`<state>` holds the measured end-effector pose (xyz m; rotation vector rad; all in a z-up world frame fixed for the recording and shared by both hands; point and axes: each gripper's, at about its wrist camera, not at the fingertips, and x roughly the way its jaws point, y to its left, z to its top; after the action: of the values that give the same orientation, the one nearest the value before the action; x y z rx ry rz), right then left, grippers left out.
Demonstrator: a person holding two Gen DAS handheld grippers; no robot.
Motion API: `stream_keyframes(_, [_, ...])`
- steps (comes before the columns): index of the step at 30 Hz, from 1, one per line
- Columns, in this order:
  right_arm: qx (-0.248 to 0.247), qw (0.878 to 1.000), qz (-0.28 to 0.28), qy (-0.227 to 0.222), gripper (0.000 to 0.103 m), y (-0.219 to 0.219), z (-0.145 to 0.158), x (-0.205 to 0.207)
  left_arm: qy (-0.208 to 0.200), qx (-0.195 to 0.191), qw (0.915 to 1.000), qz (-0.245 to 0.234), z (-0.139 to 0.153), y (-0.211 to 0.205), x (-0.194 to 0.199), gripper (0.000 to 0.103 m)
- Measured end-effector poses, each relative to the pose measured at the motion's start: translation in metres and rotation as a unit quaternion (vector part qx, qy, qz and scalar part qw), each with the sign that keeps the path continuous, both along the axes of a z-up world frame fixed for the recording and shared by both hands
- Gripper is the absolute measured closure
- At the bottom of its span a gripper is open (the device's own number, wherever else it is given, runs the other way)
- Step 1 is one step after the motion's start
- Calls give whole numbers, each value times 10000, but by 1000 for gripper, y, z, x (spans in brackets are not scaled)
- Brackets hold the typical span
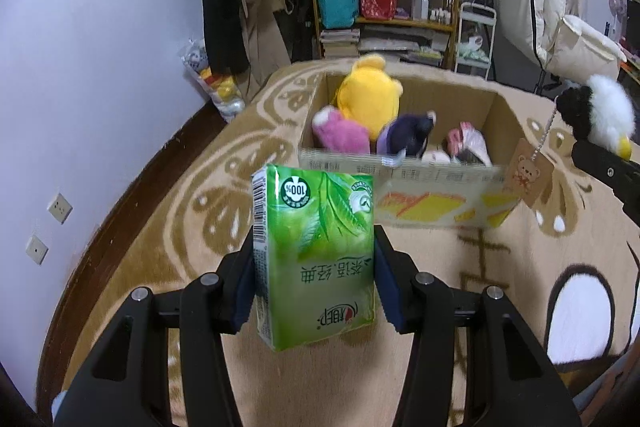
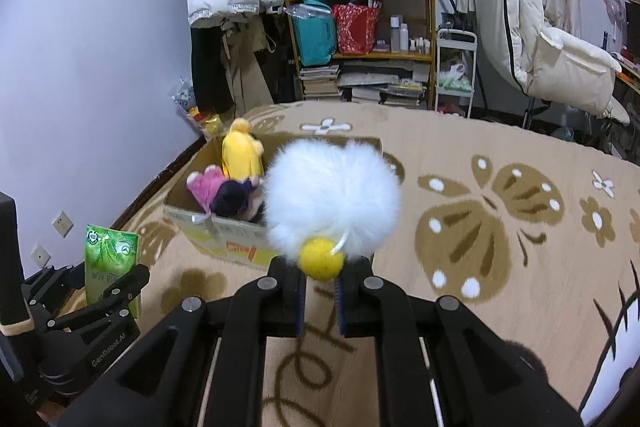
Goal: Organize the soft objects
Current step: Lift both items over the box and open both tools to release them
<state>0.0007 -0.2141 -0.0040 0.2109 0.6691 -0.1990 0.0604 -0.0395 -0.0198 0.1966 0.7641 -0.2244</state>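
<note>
A: Status? B: Cardboard box point(image 1: 400, 183) on the carpet already holds several plush toys point(image 1: 366, 99); left tongs point(image 1: 314, 279) clamp a green tissue pack point(image 1: 316, 259); right tongs point(image 2: 319, 291) grip a white pompom keychain point(image 2: 332, 199); both remain outside.

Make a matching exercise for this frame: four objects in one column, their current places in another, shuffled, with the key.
Things:
1. green tissue pack
2. white fluffy toy
3. yellow plush
4. paper bear tag

Places:
A. inside the cardboard box
B. hanging by a bead chain from the fluffy toy
C. clamped in the left tongs
D. clamped in the right tongs

Pairs: 1-C, 2-D, 3-A, 4-B
</note>
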Motion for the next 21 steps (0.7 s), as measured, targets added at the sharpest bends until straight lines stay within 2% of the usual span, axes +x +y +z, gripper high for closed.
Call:
stream_keyframes(10, [-181,9997,91,-162,91,-9,23,30,-446,-35,9990,-82,28,-16,33,53])
stream_keyframes(14, [-211,9995,139,-203,91,-12,29,43,-705,78,9973,-171,37,-26,48,53])
stream_keyframes(17, [-222,9993,171,-246,91,-16,33,54,-787,54,9966,-234,42,-33,62,53])
stream_keyframes(21, [-234,9990,203,-321,91,-21,37,69,-705,-109,9968,-351,45,-39,79,53])
